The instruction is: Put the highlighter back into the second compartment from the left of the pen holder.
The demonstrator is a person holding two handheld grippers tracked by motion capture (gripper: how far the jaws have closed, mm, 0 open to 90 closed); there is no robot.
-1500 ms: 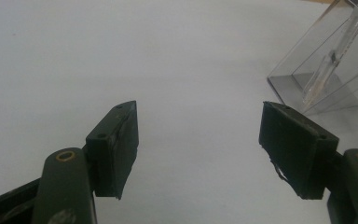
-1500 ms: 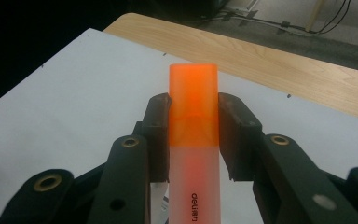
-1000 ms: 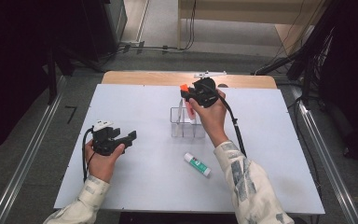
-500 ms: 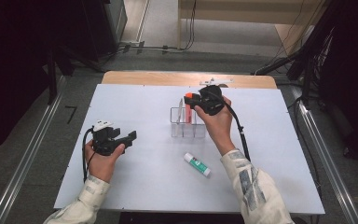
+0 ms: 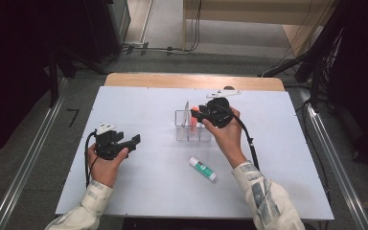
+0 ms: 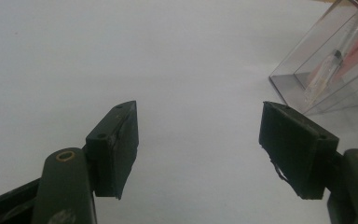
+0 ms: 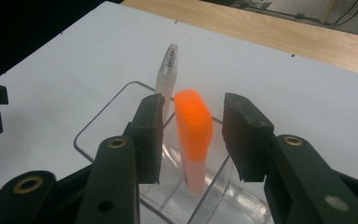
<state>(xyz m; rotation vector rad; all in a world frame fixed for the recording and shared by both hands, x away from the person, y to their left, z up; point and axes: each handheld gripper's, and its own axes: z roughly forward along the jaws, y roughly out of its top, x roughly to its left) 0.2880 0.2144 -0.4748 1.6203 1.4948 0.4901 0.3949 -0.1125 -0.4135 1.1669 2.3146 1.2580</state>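
The right gripper (image 5: 197,114) hangs over the clear organiser (image 5: 191,130) near the middle of the white surface (image 5: 148,191), and the orange highlighter (image 7: 193,135) stands upright in one of its compartments, cap end up. In the right gripper view that highlighter sits right between the two black fingers (image 7: 151,135), a sliver of daylight on either side of it, so neither pad presses on it. Those fingers have just been opening, with the highlighter in the gap. Its lower end is down inside the compartment, the orange top poking above the rim at about the height of the pads. Just behind it, in the neighbouring compartment, a white pen (image 7: 167,77) stands leaning slightly, past the left-hand finger.

Over on the near left of the surface, the left gripper (image 5: 135,140) is held low in the person's hand, well apart from the organiser, its fingers (image 6: 114,149) spread wide with only bare white surface between them. A glue stick (image 5: 202,168) lies on its side on the surface, near the right forearm.
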